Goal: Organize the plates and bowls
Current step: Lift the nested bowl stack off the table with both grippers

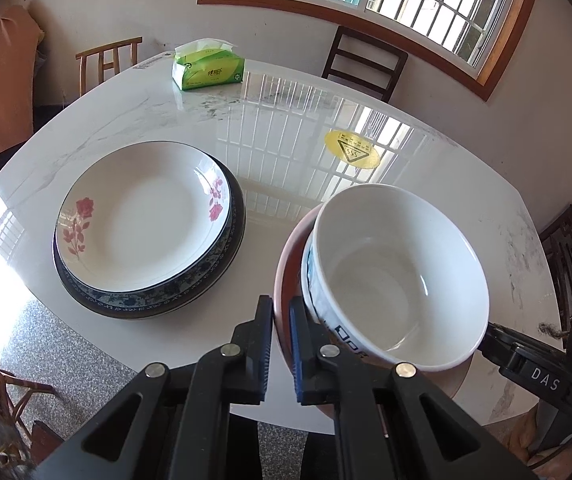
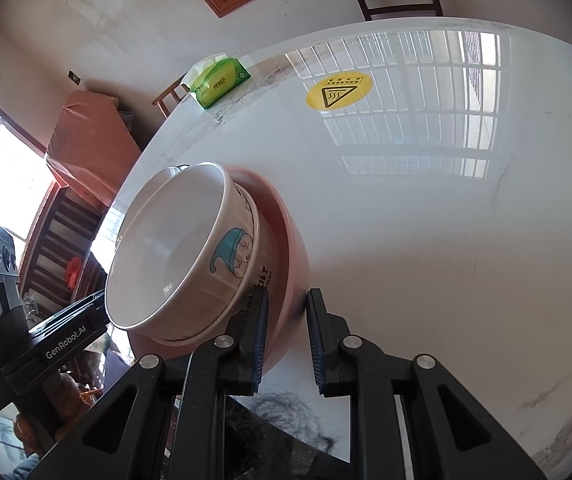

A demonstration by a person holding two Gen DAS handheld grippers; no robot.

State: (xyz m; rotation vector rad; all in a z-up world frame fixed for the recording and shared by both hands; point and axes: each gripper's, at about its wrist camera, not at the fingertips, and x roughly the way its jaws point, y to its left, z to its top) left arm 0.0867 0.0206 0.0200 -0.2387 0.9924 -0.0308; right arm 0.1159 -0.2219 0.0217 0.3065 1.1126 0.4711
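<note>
Nearest the table's near edge, the left gripper [image 1: 281,344] is clenched on the left rim of the pink bowl [image 1: 287,264], while the right gripper [image 2: 286,340] is closed on that bowl's right rim [image 2: 286,240]; each hand thus holds an opposite side, neither one nearer. The white bowl [image 1: 397,276] sits nested inside the pink bowl, tilted. To the left, well apart, lies the rose plate [image 1: 142,216] stacked on the blue-rimmed plate [image 1: 206,292]. Farther off on the table [image 1: 286,120] are the yellow sticker [image 1: 351,150] and, farthest, the tissue pack [image 1: 206,68].
</note>
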